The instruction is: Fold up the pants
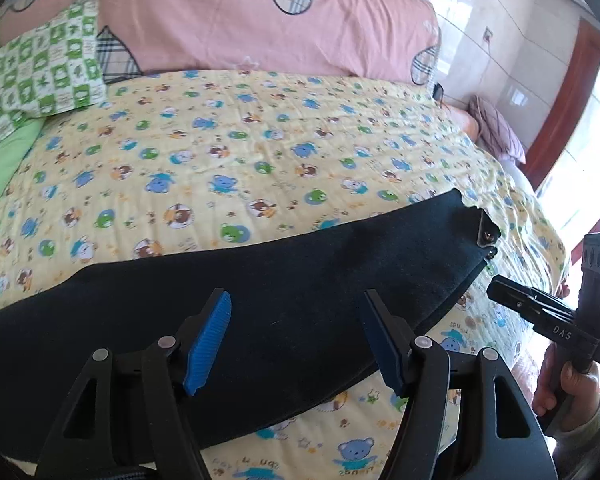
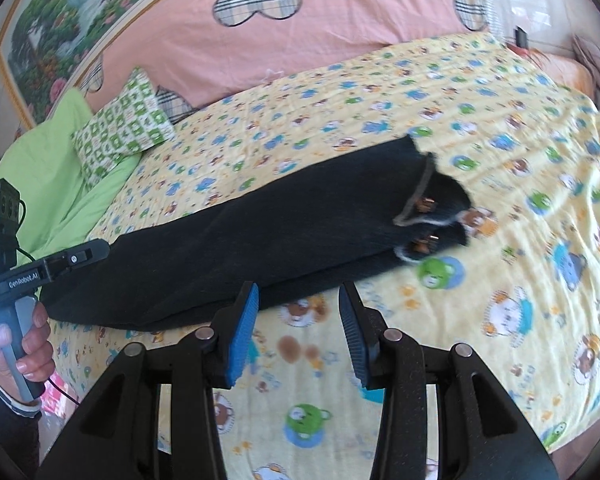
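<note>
Dark navy pants (image 1: 260,280) lie folded lengthwise as a long strip on the yellow bear-print bedspread (image 1: 240,140), waistband with metal buttons at the right end (image 1: 488,232). My left gripper (image 1: 296,340) is open and empty, just above the pants' near edge. In the right wrist view the pants (image 2: 280,232) run from lower left to the waistband (image 2: 428,208). My right gripper (image 2: 298,336) is open and empty over the bedspread, just in front of the pants' near edge. Each gripper shows in the other view, the right one (image 1: 496,290) by the waistband and the left one (image 2: 102,248) at the leg end.
A pink quilt with plaid hearts (image 1: 260,20) lies along the far side. A green checked pillow (image 1: 40,76) and a green sheet (image 2: 52,160) are at the far left. A purple cushion (image 1: 496,128) sits at the far right near a red door frame (image 1: 572,100).
</note>
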A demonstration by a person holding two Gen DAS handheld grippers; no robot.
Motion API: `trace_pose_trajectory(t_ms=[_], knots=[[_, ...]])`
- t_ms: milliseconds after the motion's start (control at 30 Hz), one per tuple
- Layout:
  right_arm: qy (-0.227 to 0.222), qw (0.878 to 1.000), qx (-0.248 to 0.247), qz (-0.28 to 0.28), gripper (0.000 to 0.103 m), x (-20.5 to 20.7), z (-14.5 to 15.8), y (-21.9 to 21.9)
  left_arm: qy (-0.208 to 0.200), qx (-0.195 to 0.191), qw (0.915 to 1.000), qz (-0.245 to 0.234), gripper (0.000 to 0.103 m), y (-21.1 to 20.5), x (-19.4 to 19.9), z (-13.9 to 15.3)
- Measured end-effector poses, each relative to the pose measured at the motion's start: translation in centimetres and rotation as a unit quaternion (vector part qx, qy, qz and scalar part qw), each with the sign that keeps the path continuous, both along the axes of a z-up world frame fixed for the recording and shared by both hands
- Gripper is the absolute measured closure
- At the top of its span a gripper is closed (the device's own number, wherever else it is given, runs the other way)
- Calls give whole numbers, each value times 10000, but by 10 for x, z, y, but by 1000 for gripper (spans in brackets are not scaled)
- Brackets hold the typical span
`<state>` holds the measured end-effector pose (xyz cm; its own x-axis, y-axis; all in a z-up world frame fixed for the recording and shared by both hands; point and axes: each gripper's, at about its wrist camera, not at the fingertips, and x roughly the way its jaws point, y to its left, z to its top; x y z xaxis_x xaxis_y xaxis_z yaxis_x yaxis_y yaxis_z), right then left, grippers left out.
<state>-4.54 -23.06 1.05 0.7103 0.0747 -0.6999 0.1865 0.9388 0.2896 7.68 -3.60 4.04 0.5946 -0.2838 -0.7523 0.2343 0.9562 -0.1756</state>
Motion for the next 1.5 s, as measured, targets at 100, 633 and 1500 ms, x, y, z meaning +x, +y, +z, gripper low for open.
trace_pose_trajectory(t_ms=[100,633,1500], knots=[[-2,9997,69,-241,60,-7,-2,-15,38,95,9998,-175,35,-15,10,-2],[-251,9754,1847,-1178,60,-2,-26,-85,483,658,9831,-1637,35,-117,87,-11],[-780,9731,1925,-992,92,-11,-26,-99,1339,101,9381,-3192,92,-232,147,-39]])
